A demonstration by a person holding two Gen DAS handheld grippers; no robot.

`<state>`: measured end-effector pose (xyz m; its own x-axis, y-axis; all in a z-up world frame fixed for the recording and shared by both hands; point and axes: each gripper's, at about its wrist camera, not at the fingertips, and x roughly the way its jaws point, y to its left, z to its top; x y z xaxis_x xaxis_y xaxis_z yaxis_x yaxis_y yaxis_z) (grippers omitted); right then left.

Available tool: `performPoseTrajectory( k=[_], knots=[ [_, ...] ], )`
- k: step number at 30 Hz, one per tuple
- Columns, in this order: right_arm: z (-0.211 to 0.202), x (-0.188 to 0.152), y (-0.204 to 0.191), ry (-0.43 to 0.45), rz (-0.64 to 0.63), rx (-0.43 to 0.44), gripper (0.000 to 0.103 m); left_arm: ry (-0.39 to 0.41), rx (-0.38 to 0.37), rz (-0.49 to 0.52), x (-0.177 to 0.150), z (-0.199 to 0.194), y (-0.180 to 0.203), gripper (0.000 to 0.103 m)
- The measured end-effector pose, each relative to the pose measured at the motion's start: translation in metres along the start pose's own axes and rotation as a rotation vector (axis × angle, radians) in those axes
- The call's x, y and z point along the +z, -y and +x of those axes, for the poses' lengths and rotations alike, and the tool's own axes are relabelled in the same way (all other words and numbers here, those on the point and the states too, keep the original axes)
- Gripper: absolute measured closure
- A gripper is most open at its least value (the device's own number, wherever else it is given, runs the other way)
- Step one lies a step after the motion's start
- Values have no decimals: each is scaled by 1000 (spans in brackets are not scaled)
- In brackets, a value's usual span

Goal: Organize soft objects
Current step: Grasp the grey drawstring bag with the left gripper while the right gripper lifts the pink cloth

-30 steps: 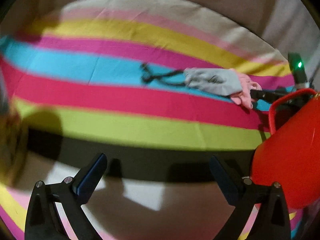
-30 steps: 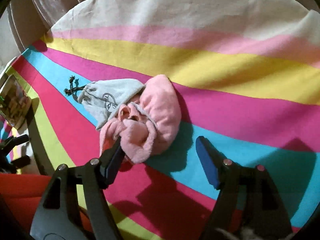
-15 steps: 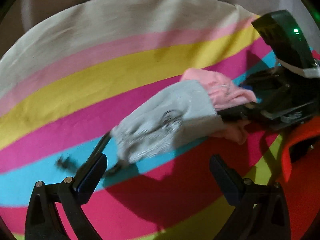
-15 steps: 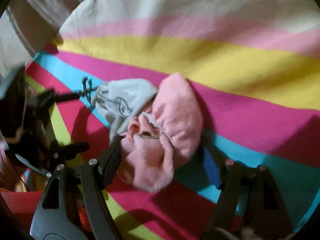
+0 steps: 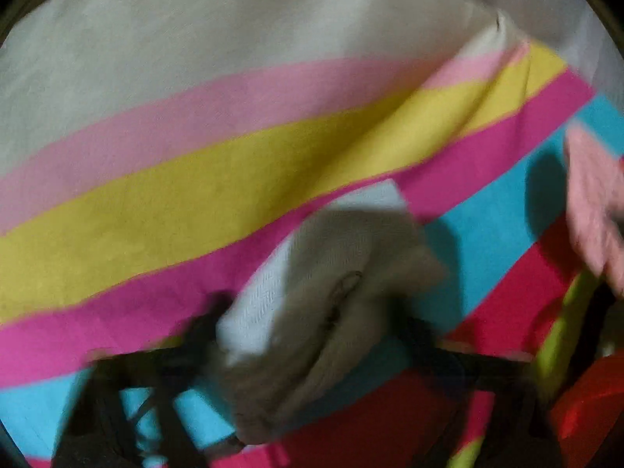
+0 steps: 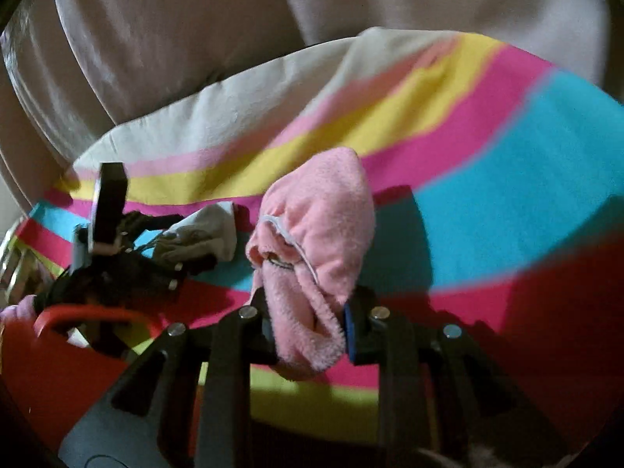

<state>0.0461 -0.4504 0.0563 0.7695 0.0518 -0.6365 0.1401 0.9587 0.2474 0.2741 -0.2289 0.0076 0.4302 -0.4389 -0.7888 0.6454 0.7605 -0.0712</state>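
Note:
My right gripper [image 6: 306, 323] is shut on a pink fluffy sock [image 6: 316, 241] and holds it lifted above the striped blanket [image 6: 507, 179]. The pink sock also shows at the right edge of the left wrist view [image 5: 596, 210]. My left gripper [image 5: 312, 343] is closed around a grey-white knit sock [image 5: 331, 292] that lies on the blanket [image 5: 195, 195]; the view is blurred. In the right wrist view the left gripper [image 6: 163, 261] sits at the left with the grey sock [image 6: 202, 234] between its fingers.
A red plastic basket [image 6: 50, 351] stands at the lower left of the right wrist view and shows at the lower right of the left wrist view [image 5: 592, 401]. A beige cushion [image 6: 234, 39] lies behind the blanket.
The right gripper closed on the pink sock and lifted it away from the grey sock. The left gripper moved in over the grey sock and closed around it.

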Motion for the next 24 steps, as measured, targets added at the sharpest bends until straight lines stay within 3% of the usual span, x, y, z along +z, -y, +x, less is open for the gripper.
performPoseTrajectory(
  k=[1, 5, 9, 15, 24],
  knots=[
    [-6, -7, 1, -2, 12, -8, 76, -12, -24, -39, -3, -6, -3, 94],
    [-33, -39, -4, -8, 3, -61, 76, 34, 22, -136, -40, -52, -5, 94],
    [-57, -68, -6, -51, -12, -75, 75, 33, 95, -201, -93, -104, -3, 94],
    [-91, -109, -11, -90, -24, -88, 75, 50, 124, -347, -176, -180, 8, 93],
    [-128, -153, -44, -101, -45, -57, 75, 57, 135, -428, -250, -227, 61, 93]
  ],
)
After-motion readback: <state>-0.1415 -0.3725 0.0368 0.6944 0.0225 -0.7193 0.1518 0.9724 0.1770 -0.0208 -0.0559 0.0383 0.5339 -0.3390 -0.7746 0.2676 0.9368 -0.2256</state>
